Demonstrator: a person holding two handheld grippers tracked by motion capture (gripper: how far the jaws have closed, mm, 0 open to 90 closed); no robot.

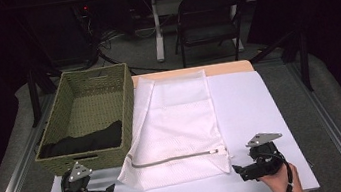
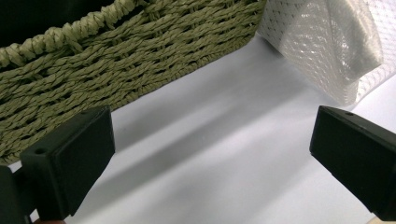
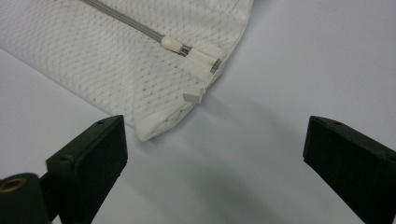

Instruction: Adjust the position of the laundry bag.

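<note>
No legible writing: white mesh bag (image 1: 177, 125), woven basket (image 1: 92, 118).

Bare table (image 1: 251, 110) lies right of the mesh bag (image 1: 175, 125); basket (image 1: 91, 160) blocks left.

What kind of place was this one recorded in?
Probably a lab or workshop set up for recording, not a home. A white-topped table stands ringed by metal frame rails, with a folding chair and loose cables on the floor behind, amid dark surroundings.
</note>
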